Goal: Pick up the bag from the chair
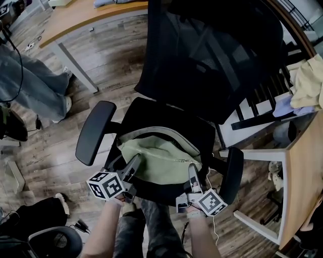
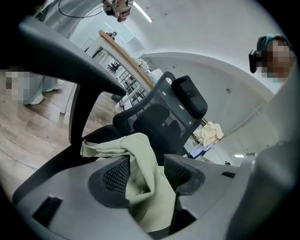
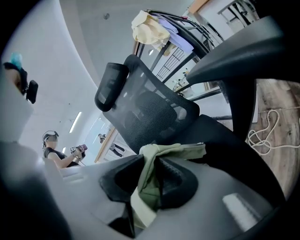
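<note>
A pale green cloth bag (image 1: 161, 158) lies crumpled on the seat of a black office chair (image 1: 166, 118). My left gripper (image 1: 135, 162) is at the bag's near left edge. In the left gripper view its jaws (image 2: 146, 176) stand wide open, and a fold of the bag (image 2: 140, 154) hangs loosely between the pads. My right gripper (image 1: 193, 171) is at the bag's near right edge. The right gripper view shows it (image 3: 151, 180) pinched on a bunched fold of the bag (image 3: 180, 151).
The chair's armrests (image 1: 95, 132) (image 1: 232, 174) flank both grippers, and its mesh backrest (image 1: 217, 55) rises behind. A wooden desk (image 1: 91, 15) stands far left, with a person's legs (image 1: 30, 85) beside it. A rack with cloths (image 1: 308, 80) and a table (image 1: 305, 176) are at the right.
</note>
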